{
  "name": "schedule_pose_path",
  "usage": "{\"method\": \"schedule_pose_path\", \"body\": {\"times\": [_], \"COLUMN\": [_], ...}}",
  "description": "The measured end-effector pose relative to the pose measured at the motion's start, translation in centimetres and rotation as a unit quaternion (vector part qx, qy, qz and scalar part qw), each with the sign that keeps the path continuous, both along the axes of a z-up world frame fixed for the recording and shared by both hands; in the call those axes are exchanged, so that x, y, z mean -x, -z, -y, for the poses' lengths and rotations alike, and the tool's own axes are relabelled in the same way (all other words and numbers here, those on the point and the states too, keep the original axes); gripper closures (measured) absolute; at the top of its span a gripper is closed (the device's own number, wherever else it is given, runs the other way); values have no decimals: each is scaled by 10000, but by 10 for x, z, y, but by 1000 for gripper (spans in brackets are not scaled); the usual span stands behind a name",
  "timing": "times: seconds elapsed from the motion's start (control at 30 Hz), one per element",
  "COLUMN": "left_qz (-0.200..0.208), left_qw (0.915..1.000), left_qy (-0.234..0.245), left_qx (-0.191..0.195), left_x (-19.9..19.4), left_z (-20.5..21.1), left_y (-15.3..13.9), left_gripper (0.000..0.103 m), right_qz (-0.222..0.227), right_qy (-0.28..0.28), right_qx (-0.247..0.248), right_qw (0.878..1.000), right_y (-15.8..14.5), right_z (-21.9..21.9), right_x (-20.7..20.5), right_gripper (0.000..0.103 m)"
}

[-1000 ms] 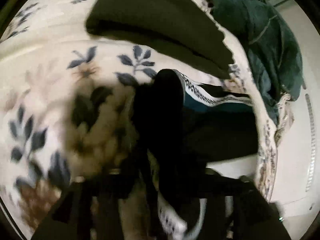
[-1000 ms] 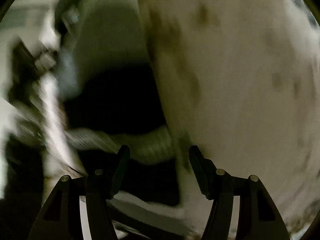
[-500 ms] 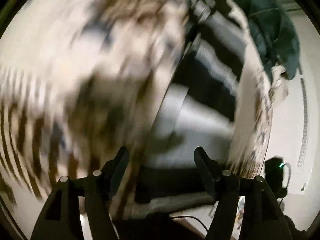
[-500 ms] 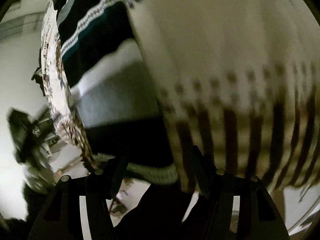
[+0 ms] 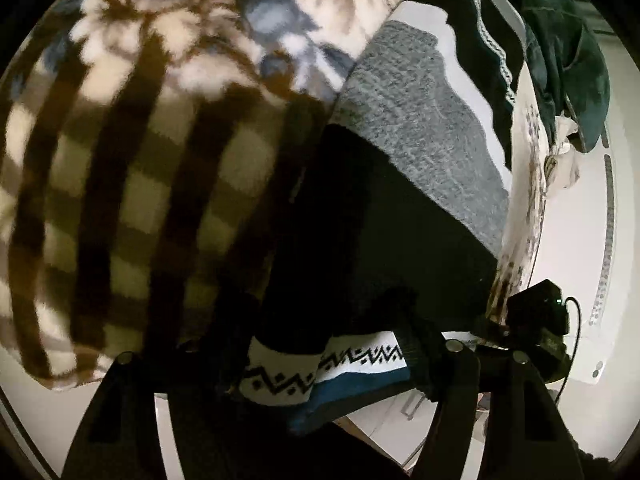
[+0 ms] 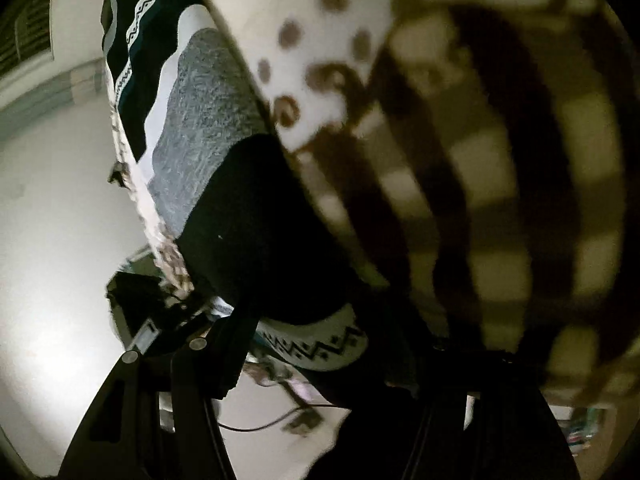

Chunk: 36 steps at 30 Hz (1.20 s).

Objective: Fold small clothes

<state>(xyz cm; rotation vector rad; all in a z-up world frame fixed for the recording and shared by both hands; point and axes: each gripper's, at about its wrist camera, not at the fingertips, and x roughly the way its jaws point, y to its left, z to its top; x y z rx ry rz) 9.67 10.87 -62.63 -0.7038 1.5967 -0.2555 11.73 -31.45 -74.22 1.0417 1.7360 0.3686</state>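
A knit garment with black, grey and white bands and a zigzag trim (image 5: 396, 216) lies flat on a patterned blanket (image 5: 132, 168); it also shows in the right wrist view (image 6: 248, 216). Its zigzag hem (image 5: 320, 368) lies between the fingers of my left gripper (image 5: 320, 344), whose jaws stand wide apart. In the right wrist view the same hem (image 6: 320, 344) lies between the fingers of my right gripper (image 6: 324, 344), also spread wide. Neither gripper is closed on the cloth.
A dark green garment (image 5: 568, 52) is heaped at the far right edge of the blanket. The checked and flowered blanket (image 6: 480, 160) covers the surface. A black device with a cable (image 5: 540, 316) sits off the blanket's edge. A white wall lies beyond.
A second ago my left gripper held bunched dark cloth. Now the garment lies spread flat and both grippers stand open at its hem. Both cameras swung to low, close views.
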Motion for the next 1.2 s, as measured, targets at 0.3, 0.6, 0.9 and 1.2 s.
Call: {"method": "schedule_pose_path", "body": {"times": [0.3, 0.6, 0.9, 1.2], "left_qz": [766, 1290, 1885, 2144], "left_qw": [9966, 9877, 9680, 9634], "left_qy": [41, -853, -1374, -1353], "left_qx": [-305, 223, 928, 868], "left_x": [20, 17, -92, -242], "left_z": [4, 1, -1, -6], "left_y": [-40, -112, -156, -143], "left_gripper": [94, 95, 96, 96], "right_qz": [387, 1016, 1780, 2229], "right_qy": [157, 116, 703, 881], "right_qx": [39, 28, -45, 302], "right_qw": [9991, 9948, 9815, 9704], "right_y": [-27, -102, -177, -191], "right_z": [-23, -25, -5, -14], "right_x": [9, -9, -104, -280], "right_gripper": [91, 93, 94, 94]}}
